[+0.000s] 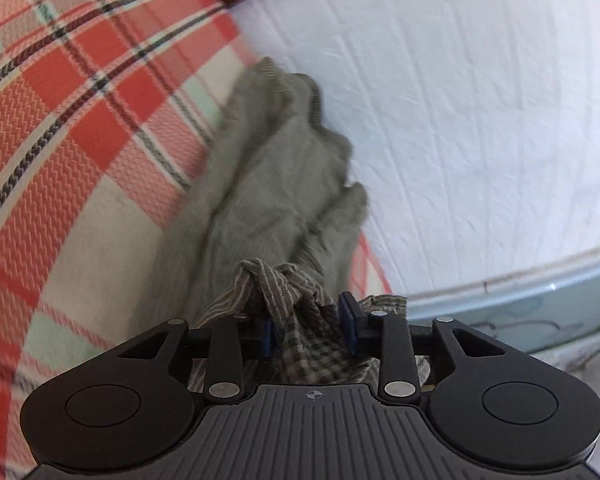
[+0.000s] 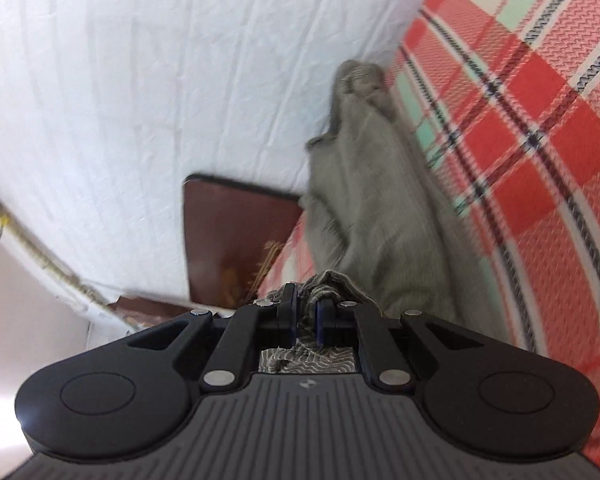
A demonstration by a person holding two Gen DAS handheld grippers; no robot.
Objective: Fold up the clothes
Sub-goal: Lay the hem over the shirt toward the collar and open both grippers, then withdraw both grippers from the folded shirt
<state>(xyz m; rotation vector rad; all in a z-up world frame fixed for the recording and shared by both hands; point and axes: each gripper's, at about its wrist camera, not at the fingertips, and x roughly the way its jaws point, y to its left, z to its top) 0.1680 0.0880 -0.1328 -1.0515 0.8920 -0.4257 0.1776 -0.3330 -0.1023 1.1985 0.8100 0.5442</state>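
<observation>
Plaid blanket (image 1: 80, 128): one, under work. Grey-green garment (image 1: 268, 184): one, stretched 12 o'clock from both tools. Left gripper (image 1: 310, 330): pads apart, cloth bunched loose between. Right gripper (image 2: 306, 314): pinched on hem. Judgement: regrip left, keep hem taut, lay flat.

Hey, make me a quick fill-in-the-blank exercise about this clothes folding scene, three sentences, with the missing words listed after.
1. The garment held by the grippers is a grey-____ colour.
2. The right gripper is ____ on the garment's edge.
3. The garment hangs over a plaid cloth checked mostly in ____ and cream.

Missing words: green; shut; red
</observation>
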